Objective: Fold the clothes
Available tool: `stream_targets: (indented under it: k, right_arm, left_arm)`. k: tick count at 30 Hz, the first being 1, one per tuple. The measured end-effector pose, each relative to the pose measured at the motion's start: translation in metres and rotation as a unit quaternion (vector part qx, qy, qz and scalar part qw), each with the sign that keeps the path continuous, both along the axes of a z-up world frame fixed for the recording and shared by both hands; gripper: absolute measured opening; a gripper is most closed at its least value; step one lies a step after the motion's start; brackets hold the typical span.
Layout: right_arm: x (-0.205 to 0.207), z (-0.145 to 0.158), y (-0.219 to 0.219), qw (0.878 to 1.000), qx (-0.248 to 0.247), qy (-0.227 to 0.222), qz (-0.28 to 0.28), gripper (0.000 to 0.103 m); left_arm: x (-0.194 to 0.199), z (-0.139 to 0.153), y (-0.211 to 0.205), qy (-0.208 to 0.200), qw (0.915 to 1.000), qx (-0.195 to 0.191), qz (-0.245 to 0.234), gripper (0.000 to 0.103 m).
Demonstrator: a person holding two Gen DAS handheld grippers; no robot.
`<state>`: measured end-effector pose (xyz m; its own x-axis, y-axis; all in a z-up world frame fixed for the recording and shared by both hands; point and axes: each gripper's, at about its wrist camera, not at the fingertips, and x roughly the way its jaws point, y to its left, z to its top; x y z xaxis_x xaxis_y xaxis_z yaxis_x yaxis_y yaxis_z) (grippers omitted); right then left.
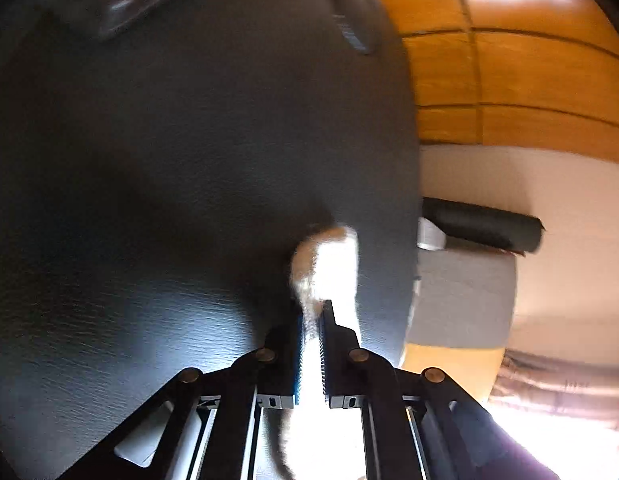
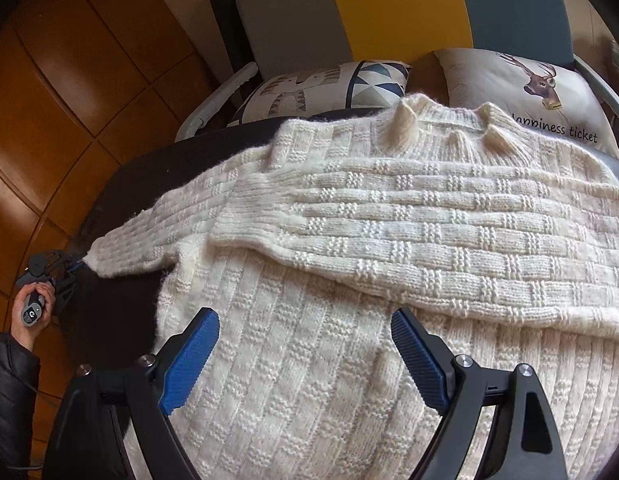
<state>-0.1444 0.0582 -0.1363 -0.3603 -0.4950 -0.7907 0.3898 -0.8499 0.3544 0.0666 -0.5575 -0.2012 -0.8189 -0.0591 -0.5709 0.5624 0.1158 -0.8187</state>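
A cream knitted sweater [image 2: 349, 240] lies flat on a dark table [image 2: 157, 164], collar at the far side, with one sleeve folded across the chest. Its other sleeve [image 2: 149, 236] stretches out to the left. My left gripper [image 2: 75, 266] is at that sleeve's end. In the left wrist view the left gripper [image 1: 311, 312] is shut on the white cuff [image 1: 325, 264], just above the dark table [image 1: 149, 160]. My right gripper [image 2: 305, 316] hovers open over the sweater's lower body, with nothing between its blue pads [image 2: 189, 360].
Two printed pillows [image 2: 321, 84] [image 2: 521, 88] lean behind the table against grey, yellow and teal seat backs [image 2: 285, 20]. A black roll [image 2: 225, 20] stands beside them. Wooden floor [image 2: 69, 80] lies to the left. A person's hand [image 2: 33, 312] holds the left gripper's handle.
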Motion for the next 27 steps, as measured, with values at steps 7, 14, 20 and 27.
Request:
stream_targets:
  k: [7,14,20,27]
  right_arm:
    - [-0.001,-0.005,0.029,0.998,-0.036,-0.015,-0.042,0.09]
    - [0.0,-0.006,0.065,0.992,-0.084,-0.031,-0.086,0.09]
    - [0.002,-0.005,0.093,0.988,-0.118,-0.035,-0.098,0.09]
    - [-0.004,-0.002,0.133,0.973,-0.172,-0.067,-0.136,0.075]
  left_arm:
    - [-0.043,0.059,0.046,0.064,0.9916,-0.051,-0.1,0.007]
    - [-0.131,0.108,0.162,0.121,0.9578,-0.067,-0.252,0.007]
    - [-0.215,0.124,0.273,0.127,0.9152,-0.065,-0.377,0.007]
    - [-0.266,0.1,0.385,0.075,0.8752,-0.069,-0.473,0.006]
